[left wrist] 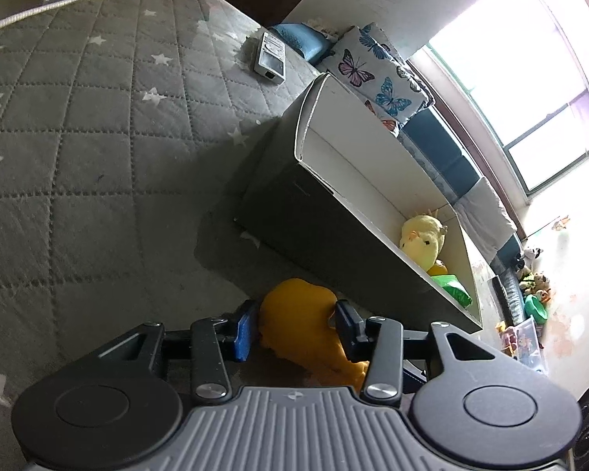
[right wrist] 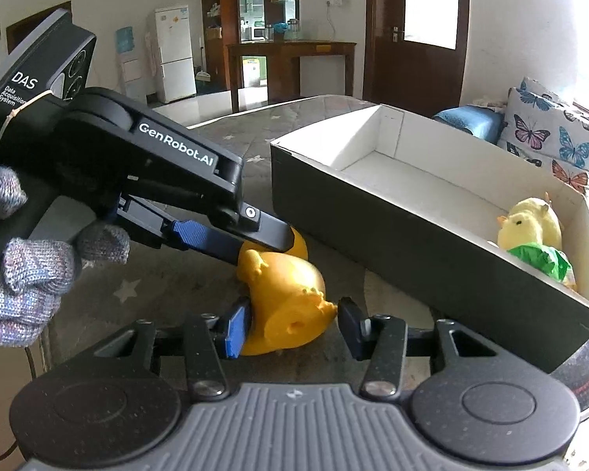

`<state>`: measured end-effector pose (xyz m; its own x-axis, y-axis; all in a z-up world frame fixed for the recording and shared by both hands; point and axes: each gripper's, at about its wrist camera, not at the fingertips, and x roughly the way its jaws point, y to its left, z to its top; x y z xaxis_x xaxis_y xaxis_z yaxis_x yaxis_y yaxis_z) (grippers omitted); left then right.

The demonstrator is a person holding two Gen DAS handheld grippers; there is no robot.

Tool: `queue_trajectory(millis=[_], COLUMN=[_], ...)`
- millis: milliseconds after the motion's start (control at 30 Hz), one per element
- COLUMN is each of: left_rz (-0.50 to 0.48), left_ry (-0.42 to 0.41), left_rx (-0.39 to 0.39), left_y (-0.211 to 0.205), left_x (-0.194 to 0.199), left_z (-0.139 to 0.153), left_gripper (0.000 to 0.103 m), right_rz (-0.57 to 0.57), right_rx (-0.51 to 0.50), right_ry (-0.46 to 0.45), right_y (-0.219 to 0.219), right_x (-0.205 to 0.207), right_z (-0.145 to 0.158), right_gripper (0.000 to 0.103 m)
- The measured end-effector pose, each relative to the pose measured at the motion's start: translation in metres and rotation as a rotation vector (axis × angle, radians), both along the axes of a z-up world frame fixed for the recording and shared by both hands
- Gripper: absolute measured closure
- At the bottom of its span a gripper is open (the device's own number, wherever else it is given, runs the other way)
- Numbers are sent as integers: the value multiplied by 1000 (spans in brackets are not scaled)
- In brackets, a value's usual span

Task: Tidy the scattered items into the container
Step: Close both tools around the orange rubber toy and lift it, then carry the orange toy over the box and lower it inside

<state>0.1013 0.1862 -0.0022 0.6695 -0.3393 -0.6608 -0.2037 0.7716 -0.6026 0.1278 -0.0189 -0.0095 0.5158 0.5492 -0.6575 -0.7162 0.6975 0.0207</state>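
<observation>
An orange soft toy [left wrist: 298,314] [right wrist: 286,294] lies on the grey quilted bed cover [left wrist: 98,157], close beside a long box [left wrist: 294,204] [right wrist: 412,243] that is dark outside and white inside. My left gripper [left wrist: 296,325] is open around the toy's far end, and the right wrist view shows it [right wrist: 263,241] reaching in from the left. My right gripper [right wrist: 294,327] is shut on the toy's near end, its blue pad [right wrist: 237,329] pressed into the side. Inside the box sit a yellow chick plush [left wrist: 422,235] [right wrist: 530,223] and a green item [left wrist: 455,290] [right wrist: 546,259].
A gloved hand [right wrist: 19,274] holds the left gripper's handle. A remote control [left wrist: 270,55] lies on the cover beyond the box. Butterfly-print pillows [left wrist: 373,70] [right wrist: 549,137] lie behind the box. The rest of the box floor [right wrist: 392,168] is bare.
</observation>
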Motion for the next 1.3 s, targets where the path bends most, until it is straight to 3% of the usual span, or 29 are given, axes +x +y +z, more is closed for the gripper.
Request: queue_trajectory(millis=[300, 700, 1300], left_rz=[1, -14, -65], left_ry=[-17, -111, -187], left_rx=[37, 96, 118], left_y=[-11, -32, -58], left_x=[-13, -17, 44], left_z=[11, 49, 87], left_gripper=[57, 57, 57], right_rz=[2, -24, -116], right_rx=[12, 69, 107], right_ry=[-5, -94, -186], right_y=[-7, -24, -43], right_x=[-10, -23, 17], right_z=[5, 34, 67], right_gripper=[58, 58, 58])
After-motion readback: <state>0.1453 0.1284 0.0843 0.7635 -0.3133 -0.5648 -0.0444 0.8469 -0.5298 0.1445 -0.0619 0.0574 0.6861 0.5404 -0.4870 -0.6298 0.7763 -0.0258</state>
